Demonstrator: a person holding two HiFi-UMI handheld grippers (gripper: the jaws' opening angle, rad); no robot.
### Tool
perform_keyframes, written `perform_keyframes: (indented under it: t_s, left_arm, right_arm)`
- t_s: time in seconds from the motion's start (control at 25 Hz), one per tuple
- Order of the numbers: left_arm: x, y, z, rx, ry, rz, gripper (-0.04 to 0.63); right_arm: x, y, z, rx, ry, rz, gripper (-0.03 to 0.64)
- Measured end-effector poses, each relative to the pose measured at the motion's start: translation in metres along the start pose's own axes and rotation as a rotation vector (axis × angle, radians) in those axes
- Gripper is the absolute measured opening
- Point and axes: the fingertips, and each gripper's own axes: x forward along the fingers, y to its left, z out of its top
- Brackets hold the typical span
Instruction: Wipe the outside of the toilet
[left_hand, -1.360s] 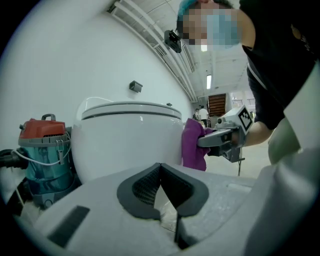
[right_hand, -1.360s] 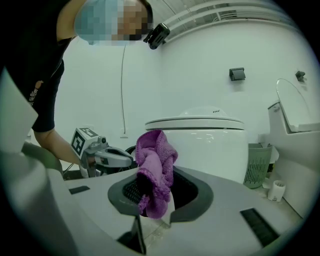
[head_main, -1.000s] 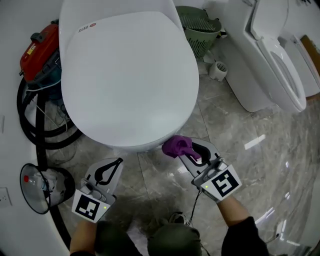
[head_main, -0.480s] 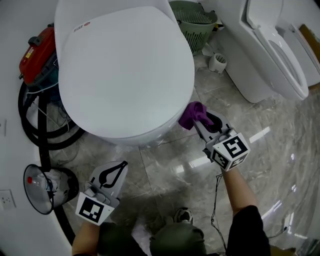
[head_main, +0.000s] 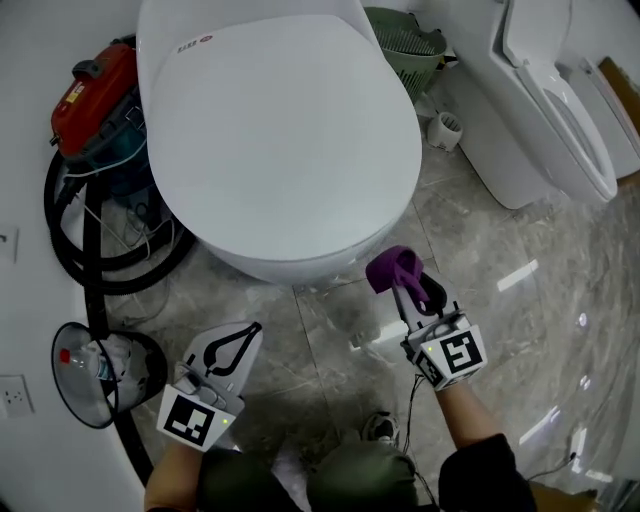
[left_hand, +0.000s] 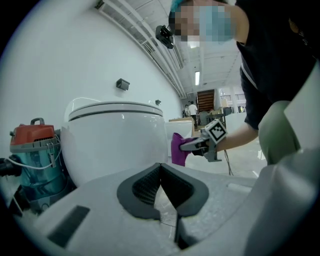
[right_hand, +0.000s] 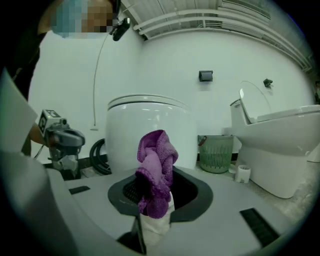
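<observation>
Right gripper (head_main: 410, 282) drew back from toilet (head_main: 280, 140), clamping purple cloth (head_main: 390, 268); left gripper (head_main: 252, 330) closed, empty; mid-wipe, probably re-press cloth next.

Glossy grey marble-tile floor (head_main: 490, 250), reflecting ceiling lights; white wall (right_hand: 165, 65); red vacuum cleaner (head_main: 100, 88), black hose (head_main: 62, 245); green slatted basket (head_main: 405, 40); second toilet (head_main: 545, 110), lid raised.

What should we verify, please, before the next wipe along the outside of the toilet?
1. The cloth is clamped in the right gripper: ok.
2. The cloth touches the toilet: cannot tell.
3. The left gripper is shut, empty and off the toilet: ok.
4. The hose lies on the toilet's other side, away from the cloth: ok.
</observation>
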Motion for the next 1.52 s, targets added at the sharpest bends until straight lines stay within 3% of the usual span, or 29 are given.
perform_keyframes:
  t_s: [0.28,0.64,1.08,1.32,1.52]
  left_arm:
    - [-0.012,0.006,-0.002,-0.047,-0.058,-0.008,0.009]
    - [-0.029,0.015,0.003,-0.075,-0.078,0.038,0.009]
    - [0.004,-0.003,-0.015,-0.081,0.001,-0.01,0.009]
    - [0.035,-0.019,-0.018,-0.083,0.014,-0.042,0.009]
    - [0.05,-0.032,-0.023,-0.084,0.05,-0.067,0.009]
  right_arm:
    - [0.015,0.136,-0.024,-0.107,-0.015,0.219,0.094]
    - [0.085,0.207,-0.017,-0.162,-0.045,0.283,0.094]
    - [0.059,0.161,-0.025,-0.222,-0.048,0.292,0.095]
    - [0.035,0.099,-0.038,-0.167,-0.032,0.219,0.095]
    - [0.029,0.031,-0.051,-0.079,-0.001,0.107,0.095]
